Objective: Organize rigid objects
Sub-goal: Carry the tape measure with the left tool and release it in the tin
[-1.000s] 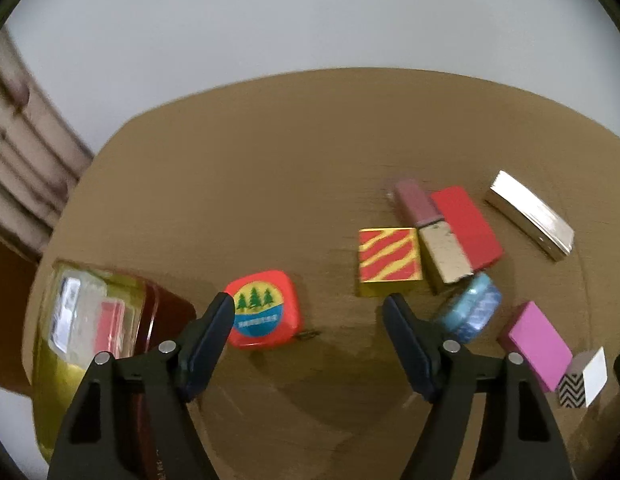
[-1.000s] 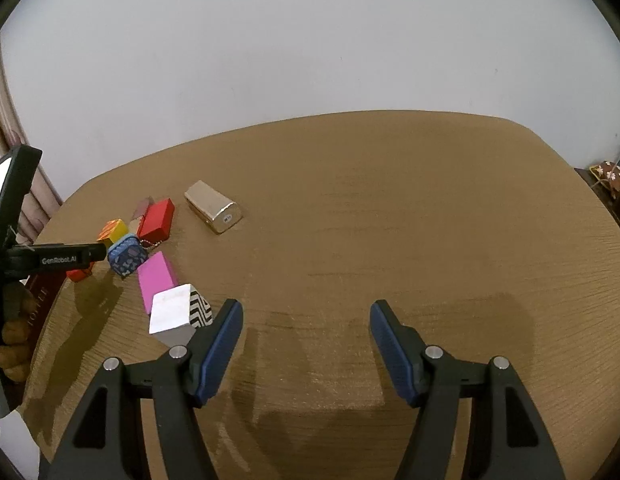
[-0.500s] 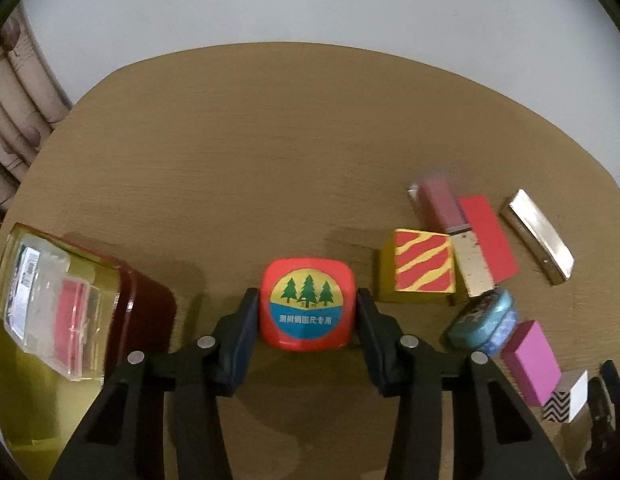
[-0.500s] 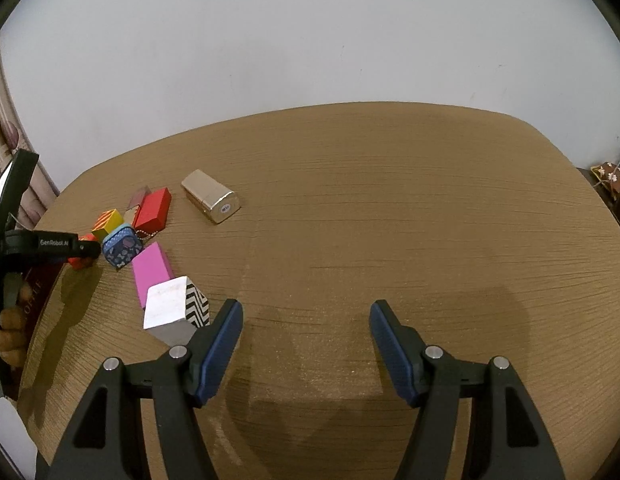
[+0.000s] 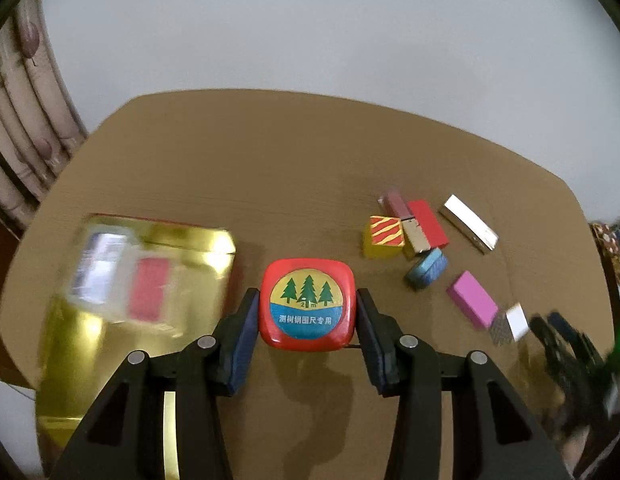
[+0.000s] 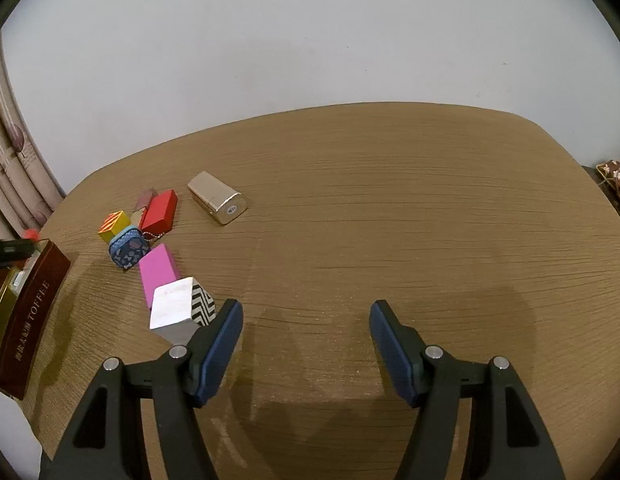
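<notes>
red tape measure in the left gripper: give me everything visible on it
The red tape measure is a glossy, rounded-square plastic case. Its round label shows three green trees on yellow over a blue band with white print. It faces the camera, clamped at both sides by the left gripper, and appears lifted off the table.

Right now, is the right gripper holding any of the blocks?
No, the right gripper stands open over bare table, with the white zigzag block outside its fingers.

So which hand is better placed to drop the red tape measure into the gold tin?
Left. Its tongs already clamp the red tape measure beside the gold tin; the right tongs are open over bare table.
</notes>
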The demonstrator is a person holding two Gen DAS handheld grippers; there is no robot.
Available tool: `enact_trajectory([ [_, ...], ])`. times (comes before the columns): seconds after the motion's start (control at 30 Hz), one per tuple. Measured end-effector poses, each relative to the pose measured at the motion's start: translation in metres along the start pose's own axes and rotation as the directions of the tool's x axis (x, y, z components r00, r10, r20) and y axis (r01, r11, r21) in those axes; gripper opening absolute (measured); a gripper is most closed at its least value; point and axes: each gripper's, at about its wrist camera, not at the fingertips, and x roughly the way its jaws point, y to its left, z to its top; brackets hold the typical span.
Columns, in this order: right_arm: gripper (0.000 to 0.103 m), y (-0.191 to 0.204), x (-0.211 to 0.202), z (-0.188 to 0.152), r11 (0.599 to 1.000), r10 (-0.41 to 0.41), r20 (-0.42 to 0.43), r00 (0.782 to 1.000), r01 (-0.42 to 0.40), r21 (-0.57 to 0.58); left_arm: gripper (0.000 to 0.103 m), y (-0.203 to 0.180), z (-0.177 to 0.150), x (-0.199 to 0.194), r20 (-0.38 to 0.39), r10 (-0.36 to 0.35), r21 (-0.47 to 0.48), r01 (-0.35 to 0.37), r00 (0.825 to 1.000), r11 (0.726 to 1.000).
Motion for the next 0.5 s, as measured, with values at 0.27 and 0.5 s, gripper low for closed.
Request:
enact_trajectory([
  [0.27, 0.068, 0.001, 0.001, 0.000, 1.000, -0.007, -0.001, 1.000, 0.007, 0.000, 0.043, 0.050, -0.028, -0.039, -0.071, 0.009, 0.013, -0.008, 0.997, 1.000],
  [0.5, 0.068, 0.003, 0.008, 0.002, 1.000, -0.010, -0.009, 1.000, 0.010, -0.005, 0.043, 0.058, -0.003, 0.006, -0.121, -0.076, 0.013, 0.078, 0.990, 0.997],
])
